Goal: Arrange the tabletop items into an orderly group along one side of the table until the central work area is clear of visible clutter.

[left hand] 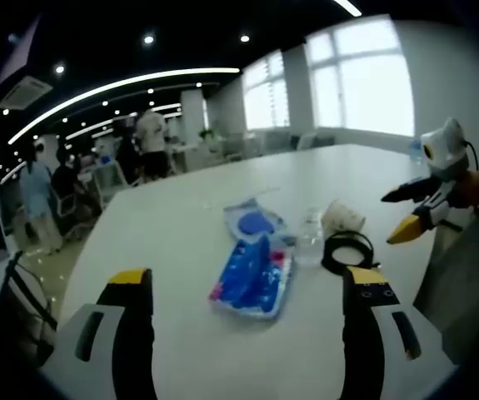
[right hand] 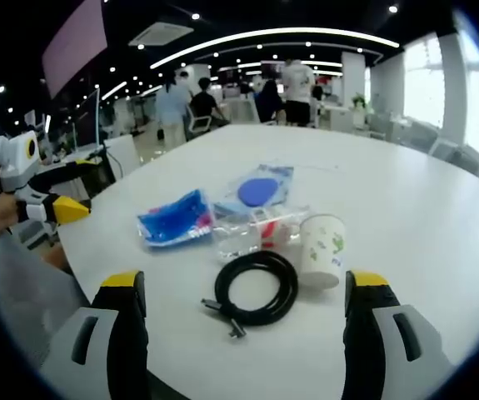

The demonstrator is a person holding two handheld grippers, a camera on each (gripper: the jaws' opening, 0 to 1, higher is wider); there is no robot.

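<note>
Right now I judge the tidying has not properly begun: nothing is held, and the clutter sits loosely bunched in the middle of the white bench (right hand: pixel 406 208). My left gripper (left hand: pixel 251 287) has its fingers spread wide apart and empty, short of the blue plastic packet (left hand: pixel 251 279). My right gripper (right hand: pixel 243 292) is likewise spread and empty, facing the coiled black cable (right hand: pixel 256 287).

Just beside the cable stands a white paper cup with a green print (right hand: pixel 322 250), apparently touching the coil. Behind it lie a clear plastic bottle on its side (right hand: pixel 247 233) and a second clear pouch with a blue disc inside (right hand: pixel 260 190).

Next I would close on the cable or cup and carry it toward one bench edge; the floppy coil may sag or drag.

Around us is an open office with strip lighting, large windows, and people (right hand: pixel 293 83) standing well beyond the bench.
</note>
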